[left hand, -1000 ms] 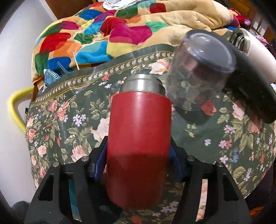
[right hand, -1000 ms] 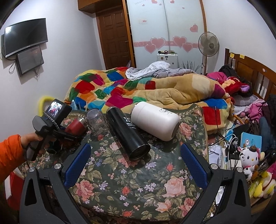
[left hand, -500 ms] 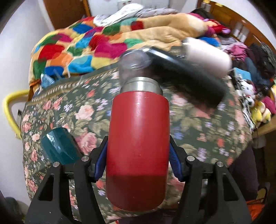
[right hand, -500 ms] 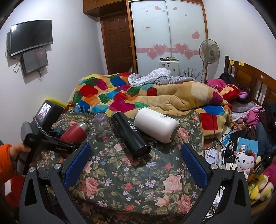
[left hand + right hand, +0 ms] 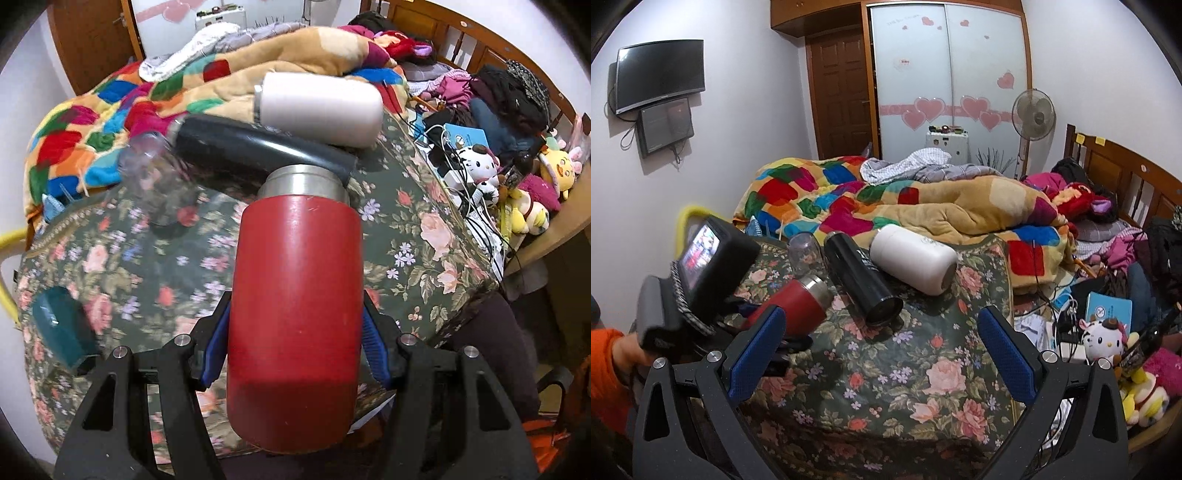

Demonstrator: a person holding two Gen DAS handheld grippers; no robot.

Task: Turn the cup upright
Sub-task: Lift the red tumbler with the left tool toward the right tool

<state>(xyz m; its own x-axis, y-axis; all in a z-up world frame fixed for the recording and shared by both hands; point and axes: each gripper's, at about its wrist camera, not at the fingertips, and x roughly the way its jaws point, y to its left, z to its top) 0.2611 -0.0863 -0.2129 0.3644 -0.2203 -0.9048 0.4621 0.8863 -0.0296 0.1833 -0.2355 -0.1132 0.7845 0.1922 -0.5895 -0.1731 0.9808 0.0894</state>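
Note:
My left gripper [image 5: 295,347] is shut on a red cup [image 5: 295,310] with a steel rim, held on its side above the floral cloth [image 5: 406,236], rim pointing away from me. In the right wrist view the red cup [image 5: 798,306] hangs tilted over the cloth's left part, rim toward a black cup. My right gripper [image 5: 882,350] is open and empty, above the near part of the floral cloth [image 5: 886,387].
A black cup [image 5: 862,282] and a white cup [image 5: 912,258] lie on their sides. A clear cup [image 5: 801,251] stands inverted at the back left. A teal cup [image 5: 61,328] lies near the left edge. A quilt [image 5: 923,206] is behind; toys and cables are at right.
My left gripper has lifted the red cup and swung it right, toward the black cup. The right gripper has risen and drawn back a little.

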